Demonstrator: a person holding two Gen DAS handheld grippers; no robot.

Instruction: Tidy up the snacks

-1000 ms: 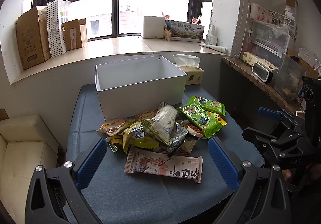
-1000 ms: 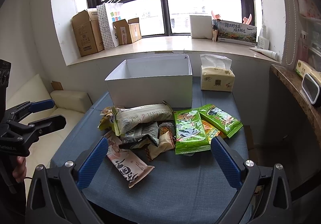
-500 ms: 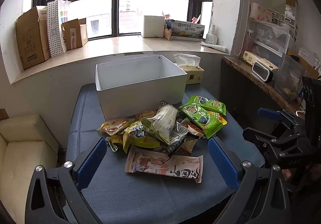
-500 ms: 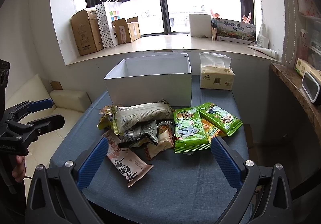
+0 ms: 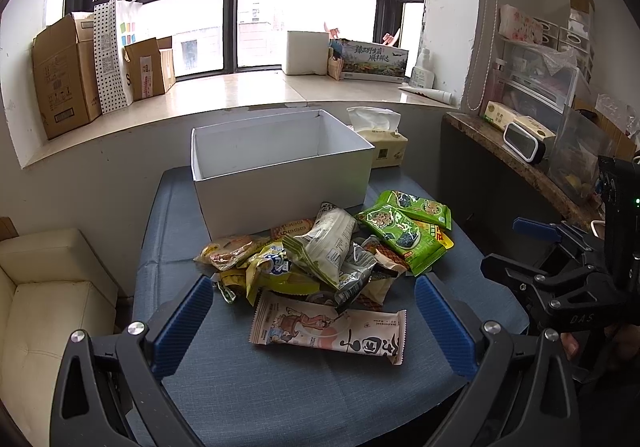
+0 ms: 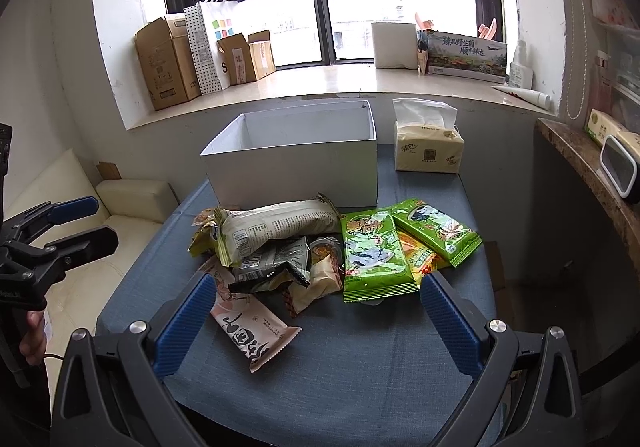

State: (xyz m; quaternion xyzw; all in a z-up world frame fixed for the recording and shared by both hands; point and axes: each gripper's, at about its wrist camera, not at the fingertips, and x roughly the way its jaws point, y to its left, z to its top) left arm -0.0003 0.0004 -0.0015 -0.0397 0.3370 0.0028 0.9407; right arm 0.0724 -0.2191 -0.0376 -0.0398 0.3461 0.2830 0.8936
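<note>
A pile of snack packets lies on the blue table (image 5: 280,387): a pink-white bar packet (image 5: 328,331) at the front, a pale long pack (image 5: 326,245) on top, green packets (image 5: 400,235) on the right. Behind them stands an empty white box (image 5: 280,171). The same pile shows in the right wrist view, with the pink packet (image 6: 252,335), the pale pack (image 6: 280,227), the green packets (image 6: 372,259) and the box (image 6: 296,163). My left gripper (image 5: 312,323) is open and empty, above the table's front edge. My right gripper (image 6: 316,319) is open and empty too.
A tissue pack (image 6: 428,151) stands right of the box. A cream sofa (image 5: 48,287) is left of the table, a stone shelf (image 5: 520,163) with a clock to the right. Cardboard boxes (image 6: 168,63) line the window sill.
Both views have crept very slightly toward the table. The packets and the box have not moved.
</note>
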